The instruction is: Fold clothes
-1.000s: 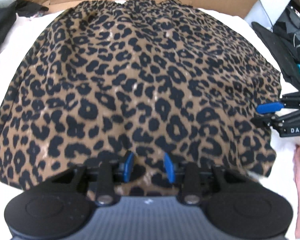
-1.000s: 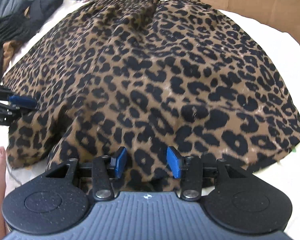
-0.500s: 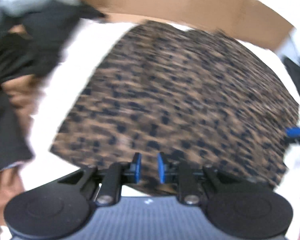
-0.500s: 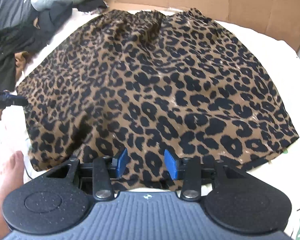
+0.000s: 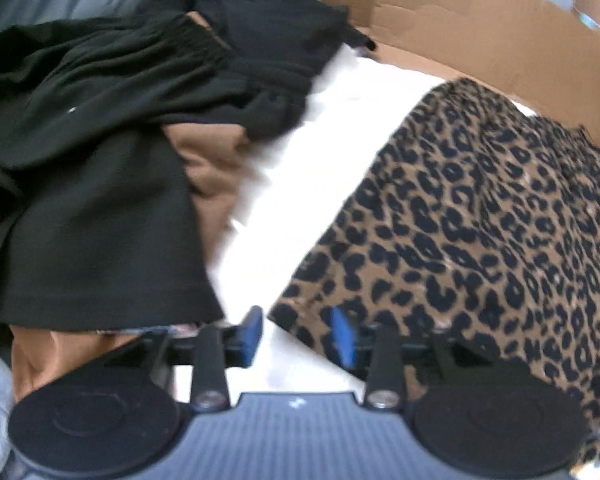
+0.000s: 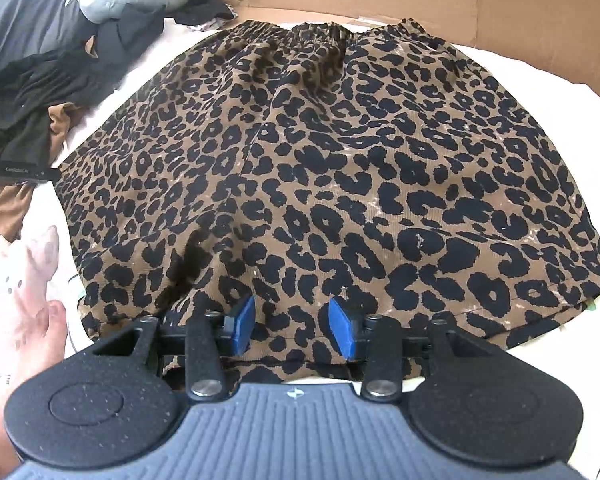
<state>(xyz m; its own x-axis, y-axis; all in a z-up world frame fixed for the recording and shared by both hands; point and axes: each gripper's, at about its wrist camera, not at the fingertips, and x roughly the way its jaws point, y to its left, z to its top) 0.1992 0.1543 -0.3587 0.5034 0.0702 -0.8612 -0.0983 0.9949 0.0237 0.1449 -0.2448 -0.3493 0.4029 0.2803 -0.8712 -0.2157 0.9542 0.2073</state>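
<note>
White bedding [image 6: 532, 80], walled by brown cardboard, carries the leopard-print woven skirt [image 6: 320, 168] spread flat, waistband far, hem near. It looks light, limp and slippery; the hem corners are the best places to pinch. Right claw [image 6: 291, 322] hangs spread over the hem, gripping nothing. Left claw [image 5: 296, 336], earlier over mid-hem, now sits at the skirt's left corner, opening, empty.

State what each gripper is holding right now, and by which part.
Nothing is held. The left gripper, its jaws opening, hovers at the leopard-print skirt's left hem corner. The right gripper stands open over the near hem.
</note>
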